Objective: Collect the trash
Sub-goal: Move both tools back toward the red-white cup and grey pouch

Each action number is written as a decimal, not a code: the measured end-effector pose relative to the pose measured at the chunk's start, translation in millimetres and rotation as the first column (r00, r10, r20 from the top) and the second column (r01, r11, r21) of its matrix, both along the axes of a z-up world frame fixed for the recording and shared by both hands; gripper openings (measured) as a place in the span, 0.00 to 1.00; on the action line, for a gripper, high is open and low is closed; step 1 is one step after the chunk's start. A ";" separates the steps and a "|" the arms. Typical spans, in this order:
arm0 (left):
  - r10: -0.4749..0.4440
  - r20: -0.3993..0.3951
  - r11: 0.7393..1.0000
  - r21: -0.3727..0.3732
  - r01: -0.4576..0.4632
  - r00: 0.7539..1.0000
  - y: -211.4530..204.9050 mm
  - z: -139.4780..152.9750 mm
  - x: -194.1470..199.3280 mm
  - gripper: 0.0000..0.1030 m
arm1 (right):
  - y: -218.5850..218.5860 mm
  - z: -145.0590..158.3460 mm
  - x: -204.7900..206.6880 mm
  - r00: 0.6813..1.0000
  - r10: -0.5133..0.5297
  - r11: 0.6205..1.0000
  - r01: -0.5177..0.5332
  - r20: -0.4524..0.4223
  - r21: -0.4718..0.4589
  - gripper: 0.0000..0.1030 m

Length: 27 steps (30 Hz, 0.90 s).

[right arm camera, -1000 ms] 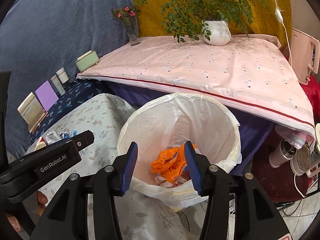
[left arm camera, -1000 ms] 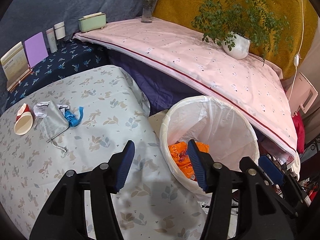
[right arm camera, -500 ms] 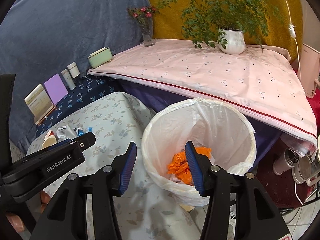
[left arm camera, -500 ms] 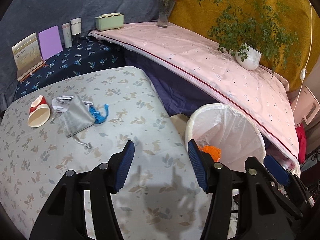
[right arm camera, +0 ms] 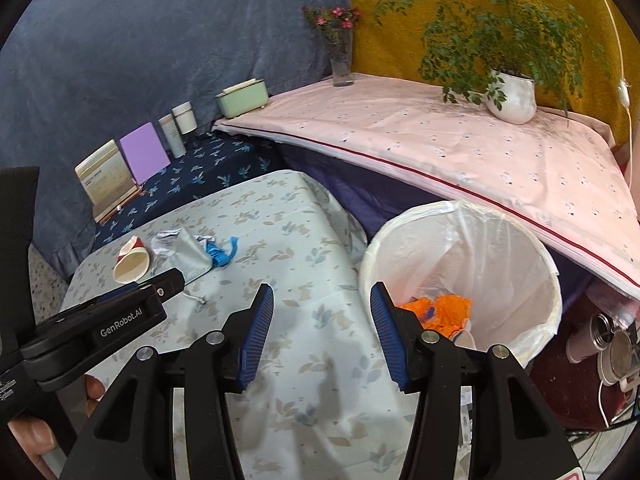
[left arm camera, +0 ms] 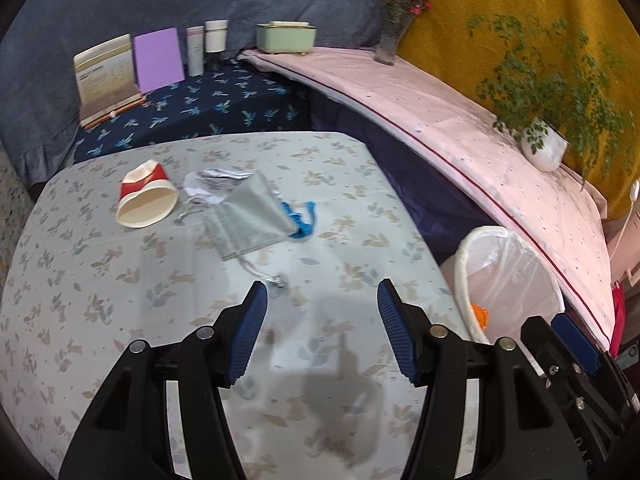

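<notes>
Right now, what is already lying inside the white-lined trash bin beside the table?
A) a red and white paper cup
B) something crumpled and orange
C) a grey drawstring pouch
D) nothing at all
B: the right wrist view shows crumpled orange trash at the bottom of the bin, while the paper cup and grey pouch lie on the table.
</notes>
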State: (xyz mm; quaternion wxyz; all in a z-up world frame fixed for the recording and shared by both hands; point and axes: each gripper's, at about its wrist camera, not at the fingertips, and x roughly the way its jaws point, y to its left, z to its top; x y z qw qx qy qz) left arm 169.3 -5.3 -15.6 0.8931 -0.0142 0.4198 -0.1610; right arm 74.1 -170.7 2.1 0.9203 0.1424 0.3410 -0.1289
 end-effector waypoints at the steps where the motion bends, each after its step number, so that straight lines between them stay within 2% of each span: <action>1: 0.011 0.000 1.000 0.000 -0.011 1.000 6.3 -0.5 1.3 0.53 | 3.9 0.3 1.8 1.000 0.007 1.000 -0.007 -0.001 0.000 0.48; 7: 0.070 -0.008 0.998 0.003 -0.070 0.997 40.5 -6.5 9.7 0.53 | 26.5 1.3 14.2 0.999 0.047 0.999 -0.047 -0.008 -0.008 0.48; 14: 0.159 -0.004 0.987 0.027 -0.159 0.987 80.8 -16.5 21.9 0.67 | 53.1 -2.8 28.2 0.995 0.098 0.995 -0.099 -0.030 -0.027 0.48; 21: 0.240 -0.014 0.970 0.052 -0.239 0.971 125.3 -31.4 45.5 0.67 | 71.6 -13.3 50.9 0.988 0.141 0.990 -0.142 -0.059 -0.011 0.48; 27: 0.264 -0.010 0.962 0.072 -0.263 0.964 151.2 -41.3 74.1 0.67 | 92.7 -26.4 85.0 0.978 0.187 0.982 -0.189 -0.087 -0.007 0.48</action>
